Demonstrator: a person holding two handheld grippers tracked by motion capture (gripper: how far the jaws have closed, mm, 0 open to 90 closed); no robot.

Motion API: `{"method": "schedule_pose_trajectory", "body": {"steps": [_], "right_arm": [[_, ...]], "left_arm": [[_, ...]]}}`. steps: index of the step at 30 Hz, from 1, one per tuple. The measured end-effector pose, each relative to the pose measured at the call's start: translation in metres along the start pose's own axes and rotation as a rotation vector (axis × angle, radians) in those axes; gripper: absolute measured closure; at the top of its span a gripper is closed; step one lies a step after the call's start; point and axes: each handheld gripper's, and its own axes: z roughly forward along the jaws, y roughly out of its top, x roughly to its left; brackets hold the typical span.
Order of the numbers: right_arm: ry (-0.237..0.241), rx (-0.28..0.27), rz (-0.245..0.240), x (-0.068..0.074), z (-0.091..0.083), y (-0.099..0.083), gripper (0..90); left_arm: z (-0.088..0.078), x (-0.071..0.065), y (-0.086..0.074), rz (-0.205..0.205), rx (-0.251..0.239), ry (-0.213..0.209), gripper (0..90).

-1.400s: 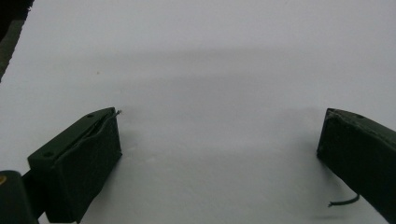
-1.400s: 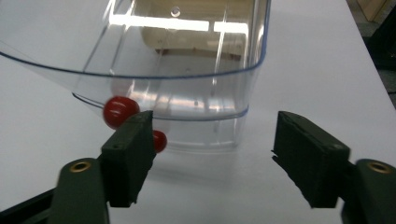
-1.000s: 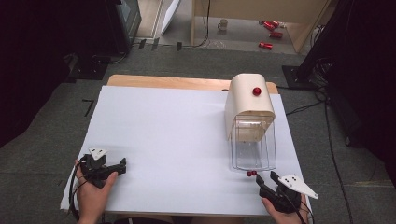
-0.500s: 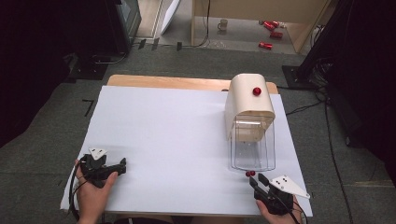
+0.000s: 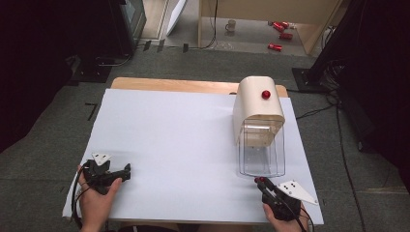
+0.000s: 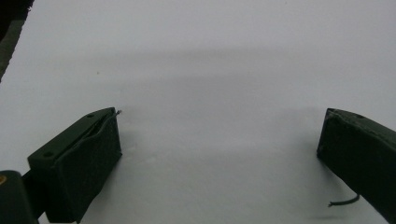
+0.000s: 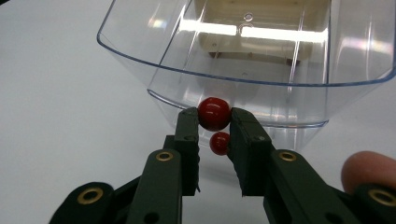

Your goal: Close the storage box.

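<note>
A cream housing [image 5: 256,104] with a red button [image 5: 266,94] on top stands at the table's right. A clear plastic drawer [image 5: 261,154] juts out of its front toward me. On the drawer's front wall [image 7: 243,56] sits a small red knob [image 7: 214,113]. My right gripper [image 7: 214,116] is shut on that knob, one jaw on each side; a smaller red blob below looks like its reflection. From above, the right gripper [image 5: 261,181] touches the drawer's near end. My left gripper [image 5: 126,170] rests at the front left, open, with nothing between the jaws [image 6: 218,128].
A white sheet [image 5: 183,140] covers the table, and a wooden edge [image 5: 174,84] shows at the back. The right gripper's grey plate [image 5: 296,189] lies near the table's front right corner. Red cans [image 5: 278,36] and a mug [image 5: 231,25] lie on the floor beyond.
The right gripper has moved left and forward to the drawer's front and has shut on the red knob. The left gripper and the drawer have not moved.
</note>
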Motion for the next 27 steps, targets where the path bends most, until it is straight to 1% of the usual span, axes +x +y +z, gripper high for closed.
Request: {"method": "schedule_pose_trajectory", "body": {"steps": [4, 13, 14, 17, 18, 19, 20, 21, 23, 24, 25, 27], "right_arm": [[-0.004, -0.005, 0.005, 0.0, -0.001, 0.002, 74.7], [-0.019, -0.037, 0.008, -0.003, -0.003, 0.021, 74.8], [-0.019, -0.037, 0.008, -0.003, -0.003, 0.021, 74.8], [-0.028, -0.047, 0.008, -0.004, -0.001, 0.03, 74.8], [-0.028, -0.047, 0.008, -0.004, -0.001, 0.03, 74.8], [-0.031, -0.054, 0.014, -0.005, 0.0, 0.035, 74.8], [-0.031, -0.054, 0.014, -0.005, 0.0, 0.035, 74.8], [-0.034, -0.058, 0.015, -0.006, 0.002, 0.041, 74.8], [-0.033, -0.06, 0.017, -0.007, 0.004, 0.047, 74.9], [-0.033, -0.06, 0.017, -0.007, 0.004, 0.047, 74.9], [-0.036, -0.063, 0.017, -0.007, 0.007, 0.053, 74.9], [-0.033, -0.067, 0.022, -0.008, 0.01, 0.059, 74.9]], "left_arm": [[0.0, 0.0, 0.0, 0.0, 0.0, 0.0, 0.0], [0.0, 0.0, 0.0, 0.0, 0.0, 0.0, 0.0], [0.0, 0.0, 0.0, 0.0, 0.0, 0.0, 0.0], [0.0, 0.0, 0.0, 0.0, 0.0, 0.0, 0.0], [0.0, 0.0, 0.0, 0.0, 0.0, 0.0, 0.0], [0.0, 0.0, 0.0, 0.0, 0.0, 0.0, 0.0], [0.0, 0.0, 0.0, 0.0, 0.0, 0.0, 0.0], [0.0, 0.0, 0.0, 0.0, 0.0, 0.0, 0.0], [0.0, 0.0, 0.0, -0.001, 0.0, 0.0, 0.0], [0.0, 0.0, 0.0, -0.001, 0.0, 0.0, 0.0], [0.0, 0.0, 0.0, 0.0, 0.0, 0.0, 0.0], [0.0, 0.0, 0.0, 0.0, 0.0, 0.0, 0.0]]}}
